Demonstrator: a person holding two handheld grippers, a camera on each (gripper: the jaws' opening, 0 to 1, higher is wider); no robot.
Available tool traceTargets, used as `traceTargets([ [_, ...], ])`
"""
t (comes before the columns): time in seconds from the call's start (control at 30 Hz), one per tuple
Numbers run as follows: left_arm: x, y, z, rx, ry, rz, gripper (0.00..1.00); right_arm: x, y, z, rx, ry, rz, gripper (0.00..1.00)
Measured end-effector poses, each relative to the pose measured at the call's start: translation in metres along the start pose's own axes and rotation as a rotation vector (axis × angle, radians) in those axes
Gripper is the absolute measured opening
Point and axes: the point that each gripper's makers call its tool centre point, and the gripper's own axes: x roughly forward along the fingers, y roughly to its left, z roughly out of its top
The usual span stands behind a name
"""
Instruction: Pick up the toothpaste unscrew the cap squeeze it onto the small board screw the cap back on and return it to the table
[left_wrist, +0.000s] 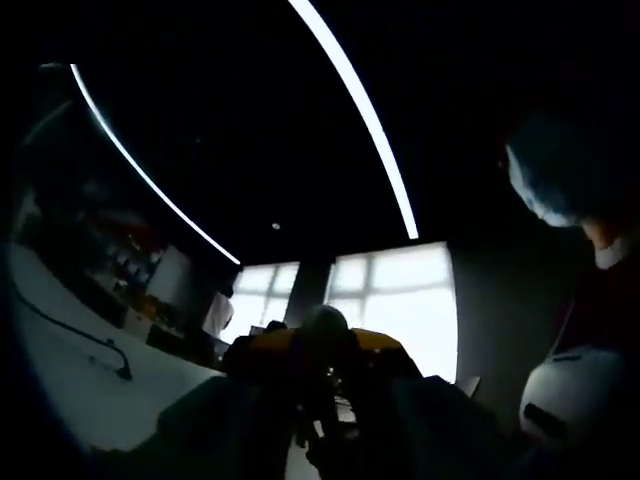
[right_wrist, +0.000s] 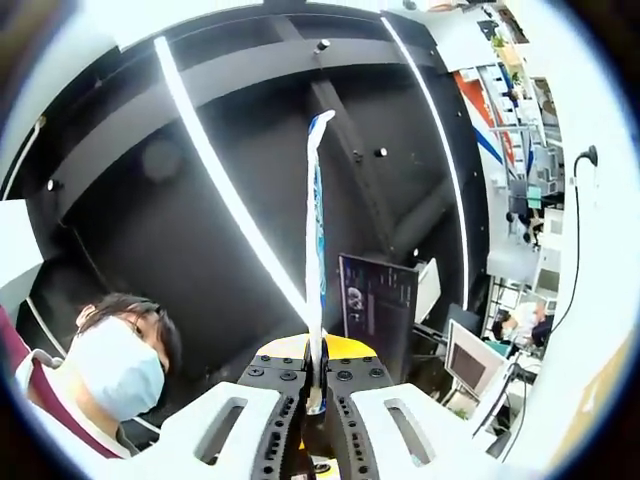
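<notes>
1. Right gripper (right_wrist: 315, 400): jaws clamped on the toothpaste (right_wrist: 317, 260), flat crimped end pointing up toward the dark ceiling.
2. Left gripper (left_wrist: 325, 420): dark silhouette against bright windows (left_wrist: 395, 295); jaw state impossible to tell.
3. White desk (left_wrist: 70, 370) at left.

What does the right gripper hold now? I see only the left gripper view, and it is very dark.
Observer: The right gripper is shut on the toothpaste tube, gripping it near one end.
Operator: How does the tube lie in the jaws?
Observer: It is seen edge-on and runs straight out along the jaws toward the dark ceiling. Its flat crimped end is the far one.
</notes>
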Motion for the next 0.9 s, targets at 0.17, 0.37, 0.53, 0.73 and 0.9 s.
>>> traceTargets([
  [0.17,0.000,0.001,0.000,-0.006,-0.010,0.003,0.19,-0.001,0.000,-0.001,-0.003,-0.004,0.001,0.02],
  [0.37,-0.001,0.001,0.002,-0.029,-0.019,-0.003,0.18,-0.003,0.000,-0.004,-0.020,0.020,0.001,0.02],
  [0.53,-0.002,0.000,0.006,-0.018,-0.029,-0.004,0.18,-0.007,-0.001,-0.008,-0.018,0.052,-0.006,0.02],
  [0.73,-0.002,-0.001,0.009,-0.034,-0.034,-0.011,0.18,-0.011,0.004,-0.013,-0.057,0.092,-0.014,0.03],
  [0.9,0.000,-0.004,0.014,-0.034,-0.043,-0.020,0.18,-0.020,0.004,-0.015,-0.074,0.134,-0.043,0.06],
])
